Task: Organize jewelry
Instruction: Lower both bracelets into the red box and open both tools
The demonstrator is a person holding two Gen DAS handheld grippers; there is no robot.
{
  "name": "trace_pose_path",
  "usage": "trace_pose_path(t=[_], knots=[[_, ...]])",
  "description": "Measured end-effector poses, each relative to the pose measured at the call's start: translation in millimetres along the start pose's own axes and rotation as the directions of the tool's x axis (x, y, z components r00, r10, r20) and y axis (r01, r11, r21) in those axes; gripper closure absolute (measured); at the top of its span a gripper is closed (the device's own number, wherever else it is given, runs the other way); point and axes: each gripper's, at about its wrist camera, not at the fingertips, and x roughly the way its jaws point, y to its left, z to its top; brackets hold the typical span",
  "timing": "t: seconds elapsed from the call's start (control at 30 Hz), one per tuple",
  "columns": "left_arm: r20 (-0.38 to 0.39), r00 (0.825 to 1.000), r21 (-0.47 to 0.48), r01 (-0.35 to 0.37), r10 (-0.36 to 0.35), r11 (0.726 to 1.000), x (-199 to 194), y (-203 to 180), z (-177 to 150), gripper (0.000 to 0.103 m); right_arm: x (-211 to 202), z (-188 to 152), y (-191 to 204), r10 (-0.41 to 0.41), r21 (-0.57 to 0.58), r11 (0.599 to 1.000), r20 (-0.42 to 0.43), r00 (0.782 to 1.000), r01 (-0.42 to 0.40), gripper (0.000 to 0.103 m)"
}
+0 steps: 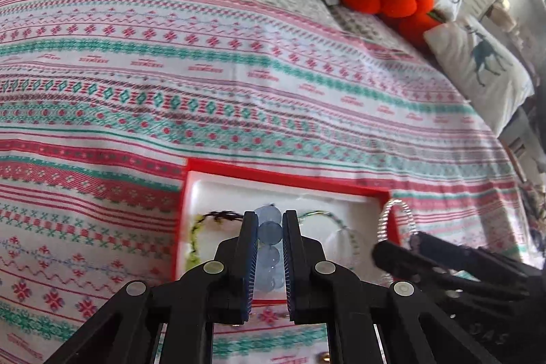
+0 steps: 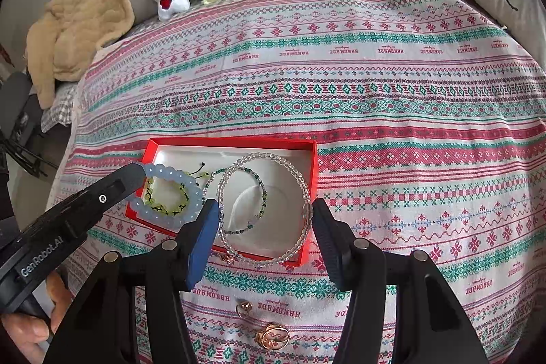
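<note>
Two claws were over a red box [image 2: 235, 143] on the bed's patterned bedspread [image 2: 375, 84]. Left claw [image 1: 269, 229] was clamped on a pale blue bead bracelet [image 1: 270, 231], beads pinched between its pads, the loop hanging over the box's left end, above or maybe touching a yellow-green beaded bracelet [image 2: 167, 197] with black cord already inside; contact unclear. Right claw [image 2: 264, 217] had its jaws parted, with a large clear bead bracelet [image 2: 300, 179] spanning the gap and both pads at or just beside it; looked like a stretch-hold from outside, but I couldn't tell if the pads pressed on it. That loop lay over the box's right half, its near arc draped over the near rim. A thin green-beaded bracelet [image 2: 261, 190] sat inside the white liner. Step in hand, by my guess: dropping bracelets into the box. Next move probably called for lowering the blue one clear of the left rim, then opening; same for the clear one, nudged inward so it didn't hang off the edge. Gold rings [image 2: 273, 335] lay on the bedspread, near side of the box, not yet put away. Right wrist view showed the whole box, the rings and the person's hand [image 2: 30, 326] on the left tool; left wrist view showed only the pinch on the blue beads up close, the box partly blurred.
</note>
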Motion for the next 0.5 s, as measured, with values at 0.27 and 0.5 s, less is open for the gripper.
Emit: trace_pose_path(t=[0.27, 0.5], knots=[[-0.034, 0.999, -0.028, -0.041, 0.040, 0.999, 7.2, 17.5, 0.4, 0.094, 10.2, 3.2, 6.9, -0.016, -0.025, 1.000, 0.004, 1.000, 0.016, 0.044], [-0.018, 0.998, -0.023, -0.059, 0.059, 0.998, -4.9, 17.3, 1.0, 0.075, 15.0, 6.9, 10.1, -0.027, -0.040, 0.999, 0.016, 1.000, 0.028, 0.042]])
